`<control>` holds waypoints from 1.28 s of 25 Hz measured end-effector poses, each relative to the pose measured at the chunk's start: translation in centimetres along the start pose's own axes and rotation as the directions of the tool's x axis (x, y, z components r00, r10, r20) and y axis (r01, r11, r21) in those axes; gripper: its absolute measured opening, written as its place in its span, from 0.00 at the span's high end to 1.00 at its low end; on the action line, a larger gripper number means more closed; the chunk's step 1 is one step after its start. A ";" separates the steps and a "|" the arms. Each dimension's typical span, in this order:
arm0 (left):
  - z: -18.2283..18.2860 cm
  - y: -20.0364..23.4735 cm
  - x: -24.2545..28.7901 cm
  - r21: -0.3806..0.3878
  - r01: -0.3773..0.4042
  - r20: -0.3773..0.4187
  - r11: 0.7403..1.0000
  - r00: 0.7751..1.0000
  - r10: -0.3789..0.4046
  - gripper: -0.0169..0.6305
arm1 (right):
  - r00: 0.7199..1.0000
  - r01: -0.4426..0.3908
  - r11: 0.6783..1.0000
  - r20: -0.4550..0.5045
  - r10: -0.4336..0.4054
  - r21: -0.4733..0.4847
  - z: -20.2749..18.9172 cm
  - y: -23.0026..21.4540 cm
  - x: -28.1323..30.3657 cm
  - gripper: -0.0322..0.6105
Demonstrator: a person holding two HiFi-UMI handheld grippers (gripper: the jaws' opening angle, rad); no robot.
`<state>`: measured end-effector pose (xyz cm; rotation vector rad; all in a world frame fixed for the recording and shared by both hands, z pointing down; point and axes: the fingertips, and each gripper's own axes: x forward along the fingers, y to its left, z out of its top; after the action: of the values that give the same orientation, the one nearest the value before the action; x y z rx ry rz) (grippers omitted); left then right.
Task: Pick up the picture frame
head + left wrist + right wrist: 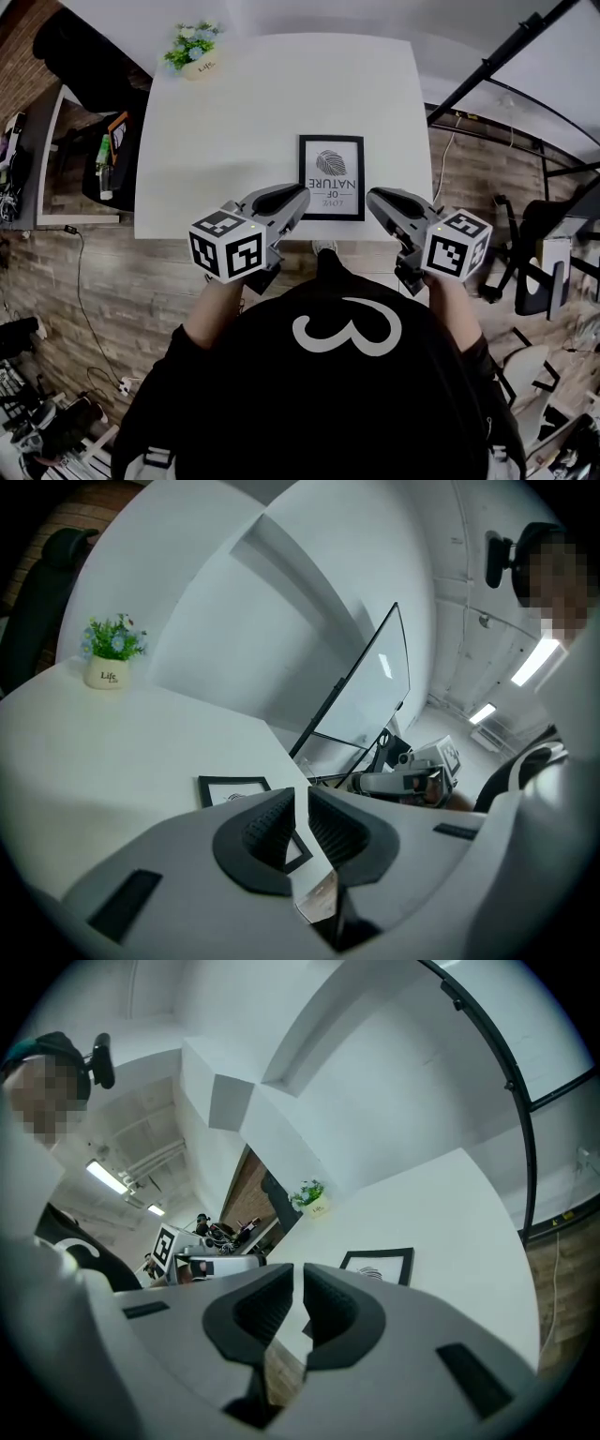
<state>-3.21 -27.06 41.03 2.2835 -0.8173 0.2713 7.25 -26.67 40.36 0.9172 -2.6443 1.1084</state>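
Black rectangular picture frame is positioned 2 o'clock of left hand-held gripper, 10 o'clock of right hand-held gripper; both pressed together.

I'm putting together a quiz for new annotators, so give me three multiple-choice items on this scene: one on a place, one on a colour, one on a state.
1. Where on the table does the picture frame lie?
A. at the far edge
B. at the near edge, by the left gripper and right gripper
C. at the left edge

2. What colour is the picture frame's border?
A. black
B. red
C. gold

3. How do the left gripper's fingers stand?
A. wide apart
B. clamped on the frame
C. together, with nothing between them

Answers:
1 B: the head view shows it on the person's side of the table.
2 A: a black border surrounds a white mat.
3 C: the left gripper view shows the fingers almost touching and empty.
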 end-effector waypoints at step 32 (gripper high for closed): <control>-5.2 10.3 6.4 -0.105 -0.163 -0.238 0.981 0.962 0.135 0.77 | 0.947 0.221 0.972 -0.255 -0.195 0.077 -6.2 -12.1 6.0 0.75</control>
<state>-4.50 -32.51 52.98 2.0320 -0.8610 0.5295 8.78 -31.91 54.17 0.9804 -2.2525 1.2287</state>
